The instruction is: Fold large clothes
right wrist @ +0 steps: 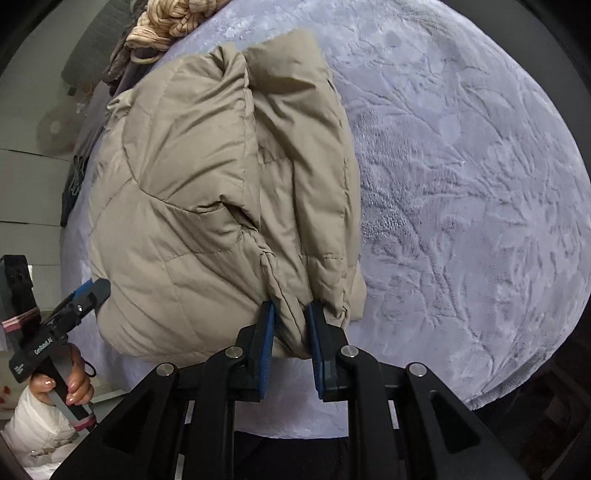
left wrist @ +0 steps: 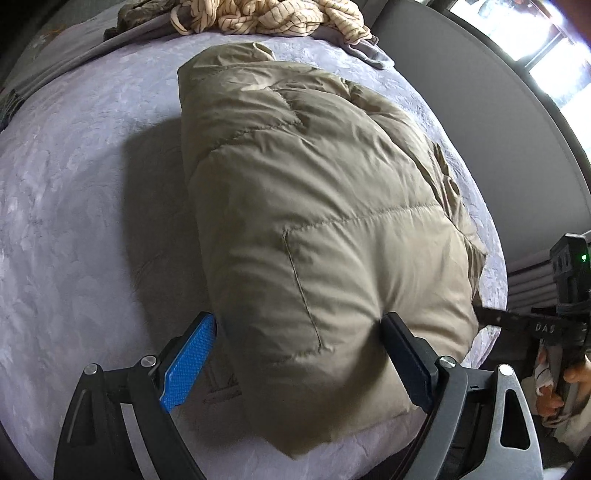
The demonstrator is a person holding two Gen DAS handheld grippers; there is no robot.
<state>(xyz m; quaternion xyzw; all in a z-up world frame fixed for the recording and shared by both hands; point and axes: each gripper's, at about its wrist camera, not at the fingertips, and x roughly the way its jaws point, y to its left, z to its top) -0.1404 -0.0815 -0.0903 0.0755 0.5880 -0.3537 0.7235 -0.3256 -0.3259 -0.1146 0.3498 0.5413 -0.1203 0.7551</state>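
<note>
Nearest our left-wrist camera, our left gripper stands spread wide astride the folded tan puffer jacket on the grey bedspread. From the right wrist, our right gripper pinches its near edge.

1. The folded jacket lies on the bed, near its front edge.
2. A pile of clothes sits at the far end of the bed, behind the jacket.
3. Left gripper is at the jacket's near end, w/ one finger on each side.
4. Right gripper is at the jacket's near corner, w/ a fold between its fingers.
</note>
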